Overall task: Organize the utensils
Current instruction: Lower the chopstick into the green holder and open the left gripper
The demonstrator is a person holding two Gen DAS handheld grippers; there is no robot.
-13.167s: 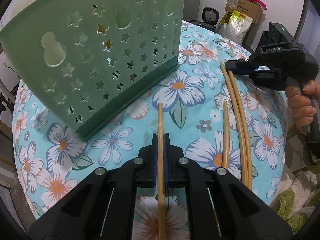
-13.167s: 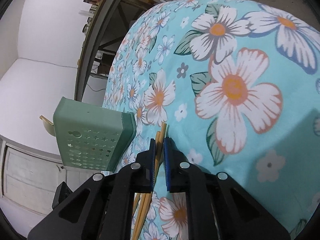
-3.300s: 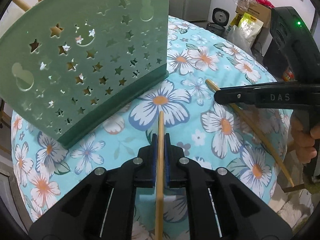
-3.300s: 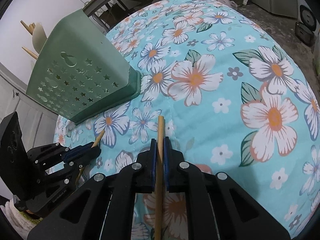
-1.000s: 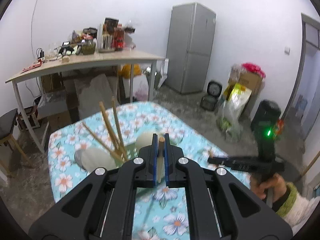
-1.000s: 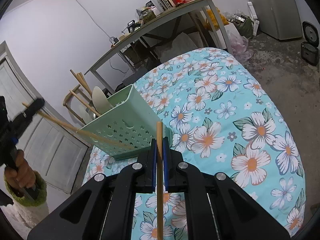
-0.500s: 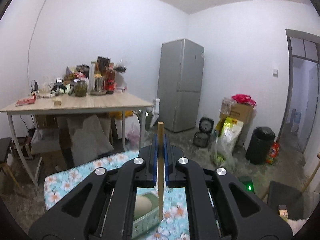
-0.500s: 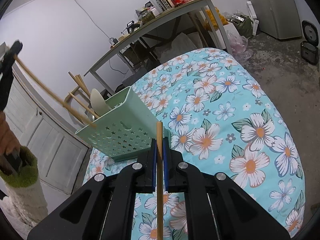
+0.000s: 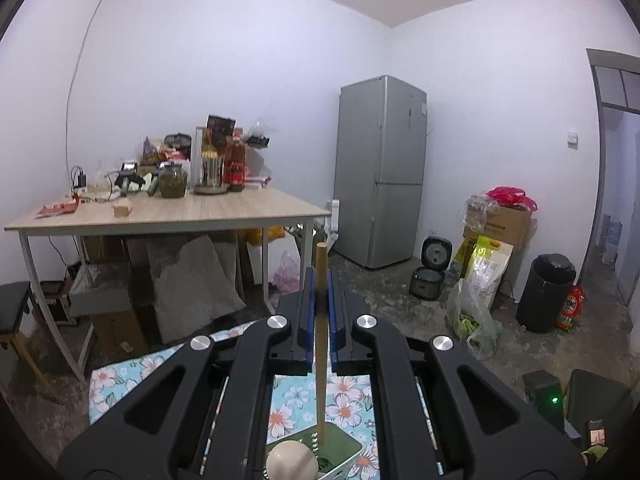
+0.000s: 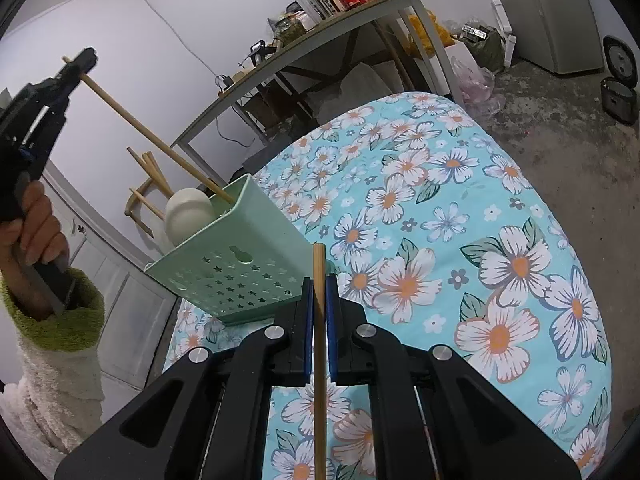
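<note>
Right gripper [image 10: 319,312] was clamped narrow on a thin wooden chopstick [image 10: 319,360], parked over the floral turquoise cloth surface [image 10: 480,280], waiting its turn. Further out, the left gripper [image 10: 74,68] was pinched on a second light wooden chopstick [image 10: 152,132], its lower tip already inside the mint-green perforated plastic caddy [image 10: 240,268] next to a cream spoon [image 10: 188,212]. Step looked like insertion; next needs a release so the stick drops in, then the right one follows.

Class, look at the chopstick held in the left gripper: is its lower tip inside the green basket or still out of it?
Inside: the chopstick slants down from the left gripper past the green basket rim.
</note>
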